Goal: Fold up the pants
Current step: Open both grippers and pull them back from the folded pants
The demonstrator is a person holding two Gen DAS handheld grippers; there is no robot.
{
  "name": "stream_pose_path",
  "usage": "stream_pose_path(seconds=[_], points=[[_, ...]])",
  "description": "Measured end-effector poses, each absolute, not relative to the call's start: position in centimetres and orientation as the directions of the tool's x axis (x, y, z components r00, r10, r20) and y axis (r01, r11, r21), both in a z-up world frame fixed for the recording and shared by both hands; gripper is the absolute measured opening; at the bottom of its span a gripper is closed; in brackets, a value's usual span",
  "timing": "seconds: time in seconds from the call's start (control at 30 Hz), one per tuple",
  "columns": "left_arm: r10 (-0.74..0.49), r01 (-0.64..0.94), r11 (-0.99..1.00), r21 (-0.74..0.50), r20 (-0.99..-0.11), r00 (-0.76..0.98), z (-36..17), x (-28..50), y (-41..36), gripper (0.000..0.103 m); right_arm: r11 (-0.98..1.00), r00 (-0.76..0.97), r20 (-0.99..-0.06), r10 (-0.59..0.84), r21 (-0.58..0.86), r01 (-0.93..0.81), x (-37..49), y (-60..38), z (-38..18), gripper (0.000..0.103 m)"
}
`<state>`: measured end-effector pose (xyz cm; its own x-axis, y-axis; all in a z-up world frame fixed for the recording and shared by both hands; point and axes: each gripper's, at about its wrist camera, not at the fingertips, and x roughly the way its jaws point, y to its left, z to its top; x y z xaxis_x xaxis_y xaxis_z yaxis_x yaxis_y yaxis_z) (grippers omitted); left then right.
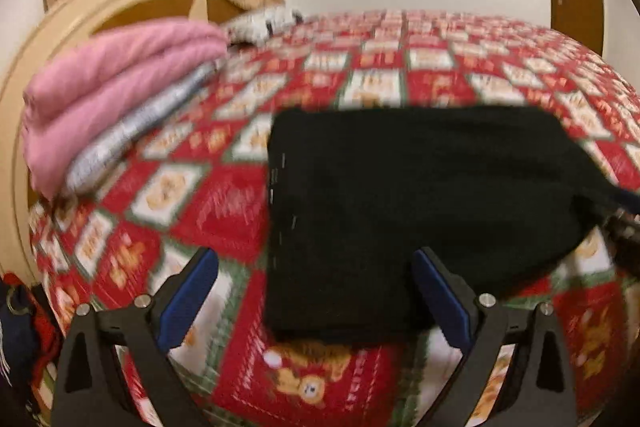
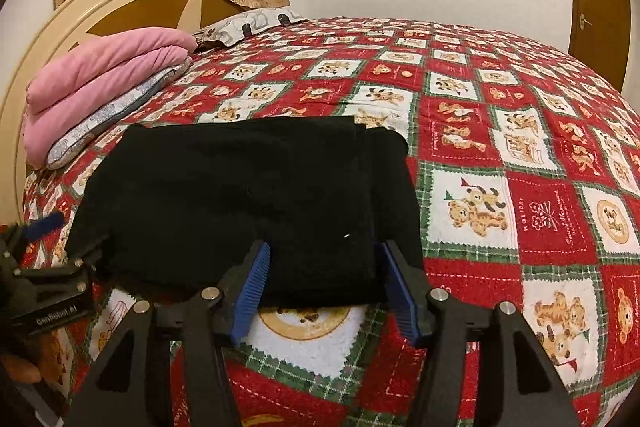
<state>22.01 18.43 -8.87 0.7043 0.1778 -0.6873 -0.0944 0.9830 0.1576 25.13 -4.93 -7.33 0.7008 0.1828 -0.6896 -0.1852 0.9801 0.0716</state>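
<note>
The black, soft-knit pants (image 2: 248, 203) lie folded into a thick rectangle on the red-and-white teddy-bear patterned bed quilt (image 2: 532, 219), filling the centre of both views. The right tool (image 2: 322, 287) is spread, its blue pads straddling the near edge at lower centre. The left tool (image 1: 314, 291) is likewise spread, holding nothing. To finish well, I judge both should press the layers flat and square the edges. No containers show; a folded pink blanket (image 2: 104, 75) sits upper left.

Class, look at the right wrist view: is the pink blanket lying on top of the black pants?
No. The pink blanket is stacked by the headboard, apart from the black pants.
</note>
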Motion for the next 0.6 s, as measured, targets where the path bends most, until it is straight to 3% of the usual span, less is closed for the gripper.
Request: stream_pose_path(seconds=[0.2, 0.4, 0.6], points=[[0.104, -0.130, 0.991, 0.020, -0.726, 0.680, -9.2, 21.7, 20.0, 0.103, 0.980, 0.705, -0.681, 0.197, 0.115, -0.162, 23.5, -5.6, -6.9, 0.067], [0.156, -0.135, 0.987, 0.088, -0.719, 0.677, -8.8, 19.8, 19.6, 0.103, 0.979, 0.733, -0.651, 0.198, 0.165, -0.118, 18.8, -6.5, -6.8, 0.069], [0.203, -0.162, 0.979, 0.124, -0.659, 0.724, -7.1, 16.0, 19.0, 0.103, 0.973, 0.758, -0.617, 0.211, 0.209, -0.100, 15.0, -7.0, -5.6, 0.070]])
